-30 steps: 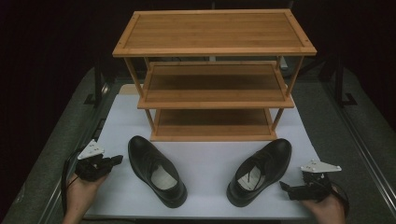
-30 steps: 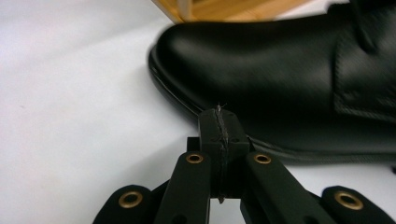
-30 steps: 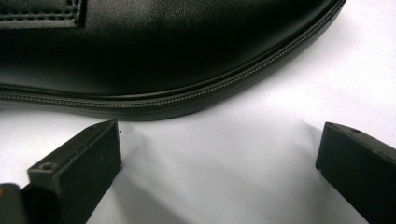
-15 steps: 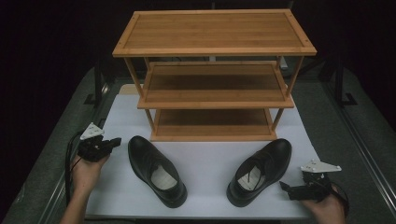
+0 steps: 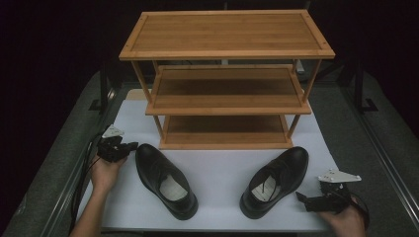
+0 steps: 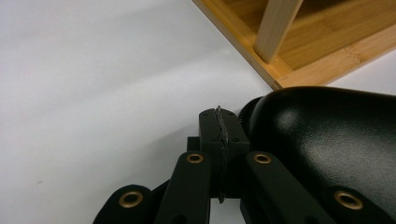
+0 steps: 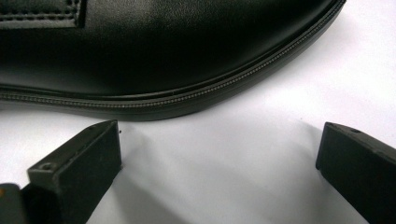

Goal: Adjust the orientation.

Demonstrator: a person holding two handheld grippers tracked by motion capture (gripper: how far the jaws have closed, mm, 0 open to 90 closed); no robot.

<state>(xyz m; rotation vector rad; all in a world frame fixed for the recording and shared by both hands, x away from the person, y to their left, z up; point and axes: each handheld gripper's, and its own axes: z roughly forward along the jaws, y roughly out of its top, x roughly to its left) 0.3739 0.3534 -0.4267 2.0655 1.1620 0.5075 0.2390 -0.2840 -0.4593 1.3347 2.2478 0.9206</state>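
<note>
Black leather shoes sit on my white desk [image 5: 222,168] before the bamboo rack [image 5: 225,79]. My left claw [image 5: 132,146], pressed fully together on nothing, sits just beside the left shoe [image 5: 165,180] toe. My right claw [image 5: 302,197] gapes wide, empty, near the right shoe [image 5: 274,181] heel.

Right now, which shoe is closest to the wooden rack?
The left shoe: its toe nearly reaches the rack's bottom shelf, beside the left gripper. The right shoe lies farther away.

Dark room; wooden three-tier rack [image 5: 227,84] on white table [image 5: 222,173].
</note>
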